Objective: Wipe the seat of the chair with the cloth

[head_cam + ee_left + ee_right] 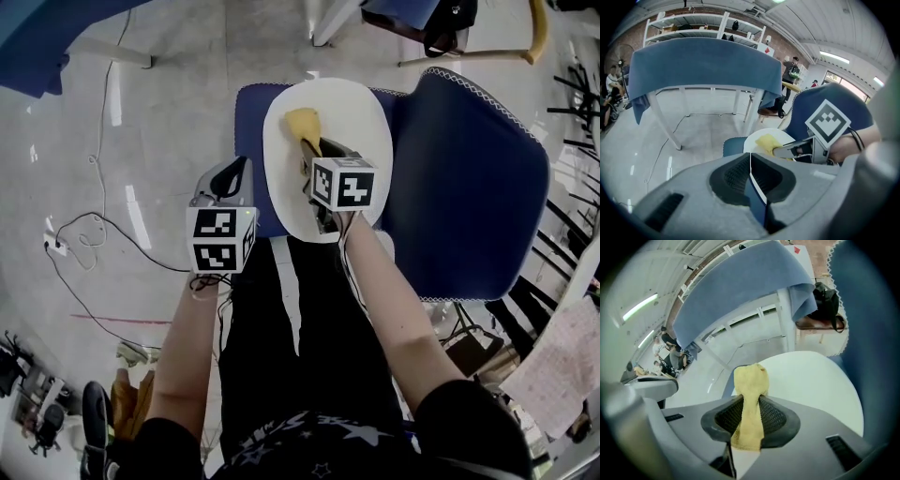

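Observation:
The chair has a round white seat (361,112) on a blue cushion edge (247,103) and a dark blue back (469,178) to the right. My right gripper (314,150) is over the seat, shut on a yellow cloth (304,123) whose free end rests on the seat's far left part. In the right gripper view the yellow cloth (749,401) is pinched between the black pads (776,420), with the white seat (815,385) beyond. My left gripper (236,173) hangs shut beside the seat's left edge, empty. In the left gripper view its jaws meet, and the cloth (766,141) lies ahead.
A table draped in blue fabric (703,63) stands beyond the chair. A black cable (94,230) trails over the pale floor at left. A black bag (827,301) sits on a wooden stool behind the chair. Dark metal racks (572,141) stand at the right.

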Motion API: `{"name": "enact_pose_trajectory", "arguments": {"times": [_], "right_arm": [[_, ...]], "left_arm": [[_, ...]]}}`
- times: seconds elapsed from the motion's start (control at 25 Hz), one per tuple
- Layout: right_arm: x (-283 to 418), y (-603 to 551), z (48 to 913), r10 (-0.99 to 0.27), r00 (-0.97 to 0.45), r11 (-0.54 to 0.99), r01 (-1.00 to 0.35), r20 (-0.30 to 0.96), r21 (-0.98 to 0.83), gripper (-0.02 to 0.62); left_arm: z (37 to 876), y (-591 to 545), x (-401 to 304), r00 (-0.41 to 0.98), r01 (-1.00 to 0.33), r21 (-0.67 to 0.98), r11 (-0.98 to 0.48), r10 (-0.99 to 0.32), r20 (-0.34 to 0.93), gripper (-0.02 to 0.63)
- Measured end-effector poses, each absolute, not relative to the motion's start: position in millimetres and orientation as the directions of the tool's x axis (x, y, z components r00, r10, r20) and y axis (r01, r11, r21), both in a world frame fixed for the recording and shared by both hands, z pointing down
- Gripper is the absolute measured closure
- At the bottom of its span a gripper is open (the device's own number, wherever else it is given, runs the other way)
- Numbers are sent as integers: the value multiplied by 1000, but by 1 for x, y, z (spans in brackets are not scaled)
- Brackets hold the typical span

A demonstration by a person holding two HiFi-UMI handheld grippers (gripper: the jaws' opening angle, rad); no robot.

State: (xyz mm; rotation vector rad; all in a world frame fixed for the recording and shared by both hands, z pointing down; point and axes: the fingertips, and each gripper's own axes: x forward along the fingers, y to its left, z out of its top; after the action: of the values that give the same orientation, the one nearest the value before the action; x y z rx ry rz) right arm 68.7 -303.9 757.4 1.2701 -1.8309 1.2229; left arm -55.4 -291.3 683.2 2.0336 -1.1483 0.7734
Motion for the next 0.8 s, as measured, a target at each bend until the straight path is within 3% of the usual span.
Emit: {"name": "enact_pose_trajectory", "arguments": {"times": [0.32, 0.8], "right_arm": [[7, -281, 779, -298, -437, 217, -897, 848, -386, 492], [66, -278, 789, -342, -310, 117, -951, 887, -287, 491]], "left_arm": [[699, -276, -82, 420, -895, 266, -359, -473, 775, 584], [698, -274, -74, 445, -878, 271, -395, -462, 768, 584]]}}
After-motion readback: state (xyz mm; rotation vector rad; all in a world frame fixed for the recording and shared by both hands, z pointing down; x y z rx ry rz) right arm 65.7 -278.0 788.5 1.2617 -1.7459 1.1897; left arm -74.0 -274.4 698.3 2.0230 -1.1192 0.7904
